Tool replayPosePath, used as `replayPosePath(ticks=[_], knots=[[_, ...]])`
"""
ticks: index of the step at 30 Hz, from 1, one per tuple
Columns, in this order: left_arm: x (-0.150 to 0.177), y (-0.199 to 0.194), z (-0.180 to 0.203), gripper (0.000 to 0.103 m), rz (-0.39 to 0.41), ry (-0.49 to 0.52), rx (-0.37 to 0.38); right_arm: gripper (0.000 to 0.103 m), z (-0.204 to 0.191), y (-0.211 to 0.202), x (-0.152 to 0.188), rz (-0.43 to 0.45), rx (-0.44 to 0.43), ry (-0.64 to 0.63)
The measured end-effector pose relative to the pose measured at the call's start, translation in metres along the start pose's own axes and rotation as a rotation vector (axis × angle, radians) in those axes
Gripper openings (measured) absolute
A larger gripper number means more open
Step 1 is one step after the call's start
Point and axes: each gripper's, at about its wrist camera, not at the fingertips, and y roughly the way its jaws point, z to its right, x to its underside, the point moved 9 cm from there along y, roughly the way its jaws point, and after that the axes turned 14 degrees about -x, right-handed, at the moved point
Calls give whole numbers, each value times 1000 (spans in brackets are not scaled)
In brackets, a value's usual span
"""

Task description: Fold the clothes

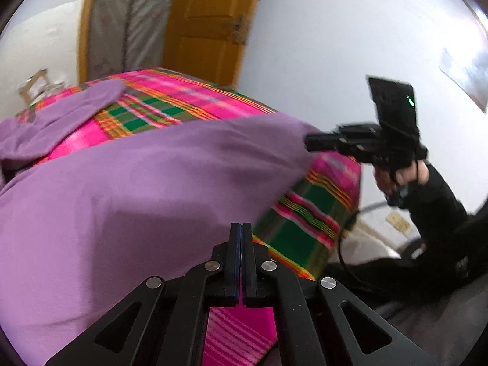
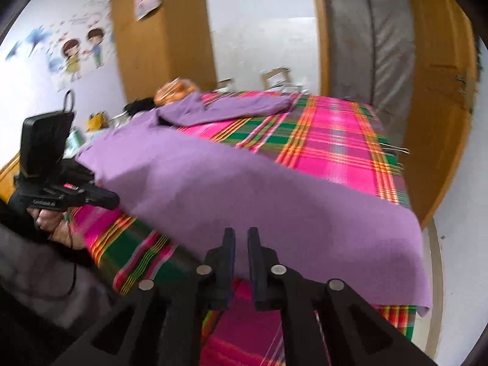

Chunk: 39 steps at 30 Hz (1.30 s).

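A purple garment [image 1: 137,189] lies spread on a bed with a pink, green and orange plaid cover [image 1: 170,100]; one sleeve [image 1: 70,113] reaches toward the far end. My left gripper [image 1: 241,228] is shut at the garment's near hem, with no cloth showing between its tips. In the right wrist view the garment [image 2: 244,189] drapes over the bed's near edge. My right gripper [image 2: 241,235] has a narrow gap between its fingers and holds nothing, just in front of the hem. Each gripper shows in the other's view: the right one [image 1: 311,143] and the left one [image 2: 113,199].
The plaid cover [image 2: 335,140] hangs over the bed's edges. An orange wooden door [image 1: 207,21] and a grey upright mattress [image 2: 372,36] stand behind the bed. A wooden wardrobe [image 2: 152,39] and clutter sit by the far wall. A black cable [image 1: 344,244] hangs beside the bed.
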Motion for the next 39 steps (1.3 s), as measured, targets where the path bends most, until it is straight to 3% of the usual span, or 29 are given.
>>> replayPosePath(ticks=[6, 10, 12, 18, 23, 24, 25, 27, 33, 36, 38, 39], knots=[[-2, 4, -37, 0, -3, -130, -90, 10, -7, 24, -12, -17, 6, -10], [-4, 8, -47, 0, -18, -145, -155, 30, 0, 38, -35, -6, 46, -4], [-3, 11, -50, 1, -33, -141, -198, 33, 5, 47, -48, -9, 73, -5], [1, 20, -56, 2, -63, -135, -260, 38, 26, 81, -76, -115, 112, -87], [1, 21, -56, 3, -58, -113, -261, 38, 48, 112, -71, -223, 59, -41], [1, 21, -56, 3, -57, -110, -260, 35, 51, 115, -71, -226, 57, -34], [1, 21, -56, 3, -55, -108, -259, 13, 54, 117, -71, -229, 62, -28], [1, 22, -56, 3, -51, -105, -259, 5, 62, 118, -72, -236, 110, -27], [2, 21, -56, 3, -42, -94, -263, 5, 95, 100, -78, -161, 208, 97], [3, 20, -56, 3, -41, -94, -259, 7, 113, 70, -75, -71, 209, 212], [4, 19, -56, 3, -40, -93, -254, 19, 127, 42, -68, -8, 224, 281], [4, 18, -55, 3, -39, -90, -248, 32, 134, 26, -62, 21, 239, 313]])
